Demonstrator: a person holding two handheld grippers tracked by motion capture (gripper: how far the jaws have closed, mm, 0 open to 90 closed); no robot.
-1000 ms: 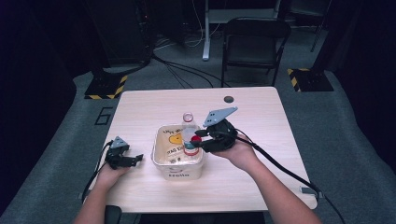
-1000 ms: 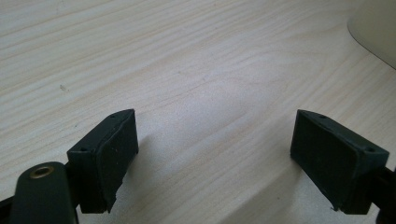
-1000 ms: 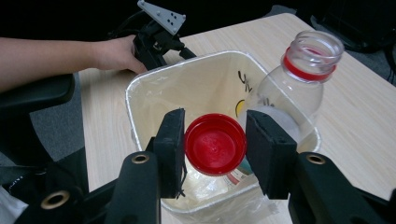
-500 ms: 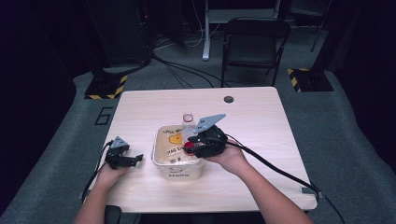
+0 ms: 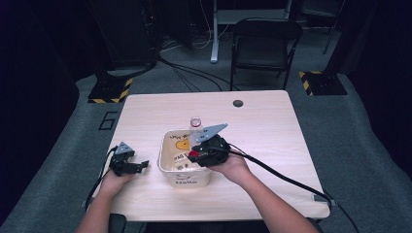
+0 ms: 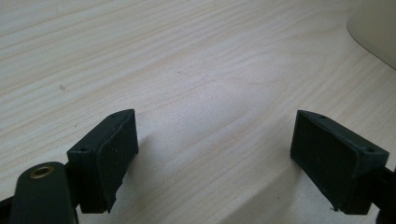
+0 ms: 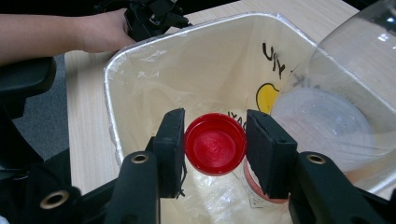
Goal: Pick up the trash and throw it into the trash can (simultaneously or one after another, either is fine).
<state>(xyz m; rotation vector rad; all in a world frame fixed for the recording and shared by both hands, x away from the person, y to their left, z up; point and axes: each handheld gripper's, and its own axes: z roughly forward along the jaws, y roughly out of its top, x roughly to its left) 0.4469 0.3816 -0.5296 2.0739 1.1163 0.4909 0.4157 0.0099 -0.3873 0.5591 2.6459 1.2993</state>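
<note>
Right gripper (image 7: 214, 142) is clamped on a red bottle cap (image 7: 215, 149), 1 pad on each side of its rim, cap face toward the camera. It hangs inside the mouth of the cream lined bin (image 7: 112, 100), above the plastic liner (image 7: 140, 88), so a release would likely drop the cap straight into the bin rather than onto the table. In the high view the same gripper (image 5: 197, 154) sits over the bin (image 5: 167, 145), cap a red spot at the jaw tips.

A clear plastic bottle (image 7: 345, 112) leans in the bin on the right of the right gripper view, looking uncapped; its neck (image 5: 195, 121) pokes over the far rim in the high view. My guess: the cap came off it, both going to trash.

Left gripper (image 6: 215, 158) has its jaws wide apart, nothing between them, resting low over the bare wooden table (image 6: 187, 60) just left of the bin. Looks parked clear of the drop.

Next move as I judge it: open the right jaws, keeping the tips inside the rim.
</note>
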